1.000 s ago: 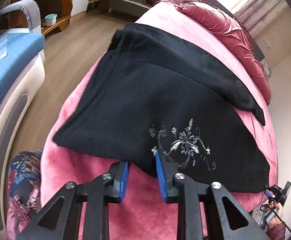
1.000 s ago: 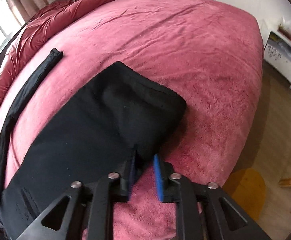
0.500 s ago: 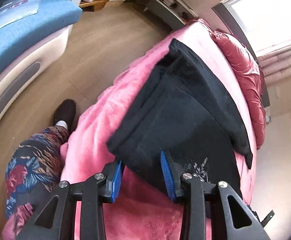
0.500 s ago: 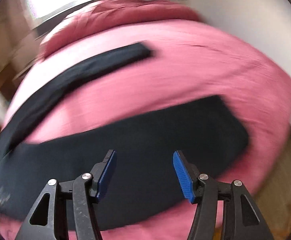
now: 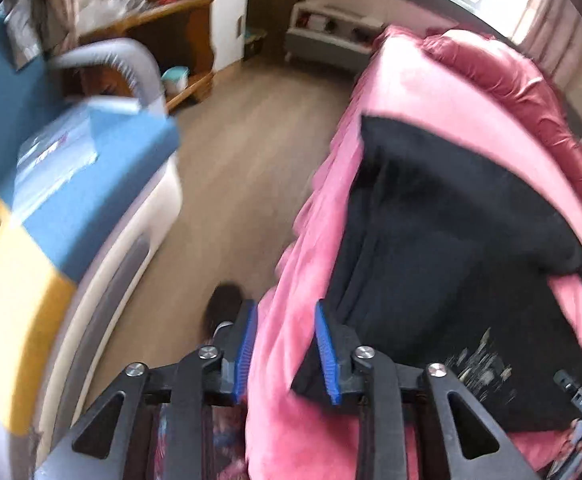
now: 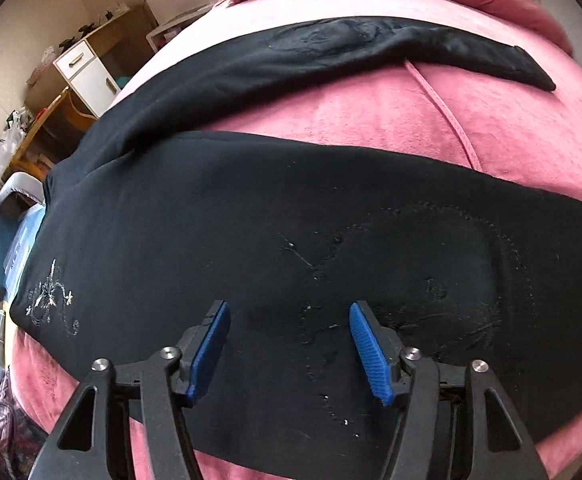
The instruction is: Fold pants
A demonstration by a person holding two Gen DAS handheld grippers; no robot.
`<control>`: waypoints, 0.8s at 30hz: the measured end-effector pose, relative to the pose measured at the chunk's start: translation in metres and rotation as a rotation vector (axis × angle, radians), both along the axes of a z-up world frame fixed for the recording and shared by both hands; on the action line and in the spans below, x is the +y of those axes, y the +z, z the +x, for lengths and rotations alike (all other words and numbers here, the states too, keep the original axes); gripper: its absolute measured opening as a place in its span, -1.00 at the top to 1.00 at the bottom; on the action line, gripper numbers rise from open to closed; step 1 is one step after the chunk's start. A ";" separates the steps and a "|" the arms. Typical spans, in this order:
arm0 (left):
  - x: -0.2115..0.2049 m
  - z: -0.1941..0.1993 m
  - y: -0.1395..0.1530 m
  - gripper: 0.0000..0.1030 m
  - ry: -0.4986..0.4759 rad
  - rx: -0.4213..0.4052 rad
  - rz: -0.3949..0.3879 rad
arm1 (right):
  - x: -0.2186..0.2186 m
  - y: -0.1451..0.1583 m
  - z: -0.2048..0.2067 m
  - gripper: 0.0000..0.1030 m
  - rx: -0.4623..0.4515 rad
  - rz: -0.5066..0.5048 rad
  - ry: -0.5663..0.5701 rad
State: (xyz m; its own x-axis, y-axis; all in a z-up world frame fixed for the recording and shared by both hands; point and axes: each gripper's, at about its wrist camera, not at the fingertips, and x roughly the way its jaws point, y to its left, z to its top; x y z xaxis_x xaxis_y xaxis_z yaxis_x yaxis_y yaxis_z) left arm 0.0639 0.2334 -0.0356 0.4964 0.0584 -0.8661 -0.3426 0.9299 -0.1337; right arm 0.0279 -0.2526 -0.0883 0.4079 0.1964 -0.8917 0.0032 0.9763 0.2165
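Bed (image 6: 391, 120) wearing pink plush cover, carrying black pants (image 6: 251, 240) spread flat across it. One leg lying nearer camera in right wrist view, other leg (image 6: 331, 48) stretching beyond it toward rumpled red duvet (image 5: 531, 92), pink cover showing between legs. Pink cord (image 6: 447, 112) lying on cover between same legs. Pants' waist end reaching bed edge above wood floor (image 5: 231, 184).

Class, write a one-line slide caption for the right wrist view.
Open right tongs hover over black pants spread on a pink blanket.
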 end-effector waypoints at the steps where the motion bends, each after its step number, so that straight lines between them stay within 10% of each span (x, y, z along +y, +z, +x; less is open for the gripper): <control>1: 0.000 0.008 0.007 0.39 -0.014 -0.021 0.016 | -0.002 0.002 -0.001 -0.25 -0.010 0.005 -0.005; 8: -0.011 0.115 0.018 0.29 -0.139 -0.042 -0.089 | -0.002 0.023 0.010 -0.28 -0.076 -0.014 -0.027; 16: 0.002 0.226 -0.027 0.26 -0.065 0.093 -0.275 | 0.004 0.031 0.030 -0.35 -0.085 -0.024 -0.040; 20: 0.007 0.259 -0.042 -0.28 -0.019 0.103 -0.260 | -0.001 0.030 0.036 -0.35 -0.072 -0.009 -0.074; 24: 0.018 0.282 -0.062 -0.33 0.044 0.127 -0.364 | -0.003 0.026 0.046 -0.35 -0.057 -0.001 -0.102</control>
